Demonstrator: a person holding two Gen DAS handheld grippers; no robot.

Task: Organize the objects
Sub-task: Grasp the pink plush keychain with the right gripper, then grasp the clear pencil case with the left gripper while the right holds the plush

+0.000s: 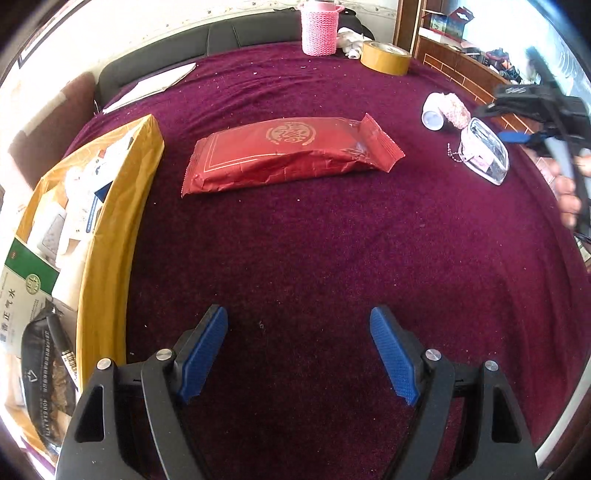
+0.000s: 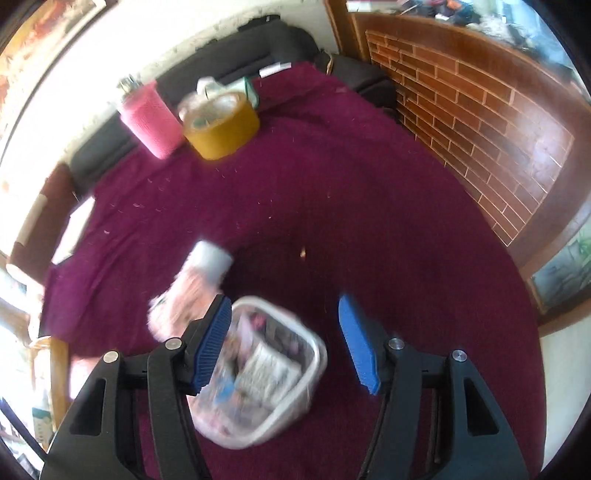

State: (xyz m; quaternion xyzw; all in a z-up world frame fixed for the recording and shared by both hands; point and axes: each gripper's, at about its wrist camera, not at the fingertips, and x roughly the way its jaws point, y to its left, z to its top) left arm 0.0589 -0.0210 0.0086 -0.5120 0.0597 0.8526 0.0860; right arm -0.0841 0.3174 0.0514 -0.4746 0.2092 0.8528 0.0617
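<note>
A red foil packet point(image 1: 288, 155) lies flat on the purple cloth point(image 1: 332, 258), well ahead of my left gripper point(image 1: 299, 350), which is open and holds nothing. At the far right a clear pouch point(image 1: 485, 151) with a bead chain lies beside a small white bottle point(image 1: 443, 110) wrapped in pink. My right gripper point(image 1: 517, 138) hovers over that pouch. In the blurred right wrist view my right gripper point(image 2: 286, 339) stands open above the clear pouch point(image 2: 266, 373). Its left finger overlaps the pouch's edge and its right pad is clear of it. The bottle point(image 2: 199, 288) lies just beyond.
A yellow box point(image 1: 110, 221) with cartons and a dark bag stands along the left. A pink knitted cup point(image 1: 319, 27) and a brown tape roll point(image 1: 386, 57) sit at the far edge. A brick-patterned wooden cabinet point(image 2: 480, 129) borders the right side. A hand point(image 1: 565, 195) grips the right tool.
</note>
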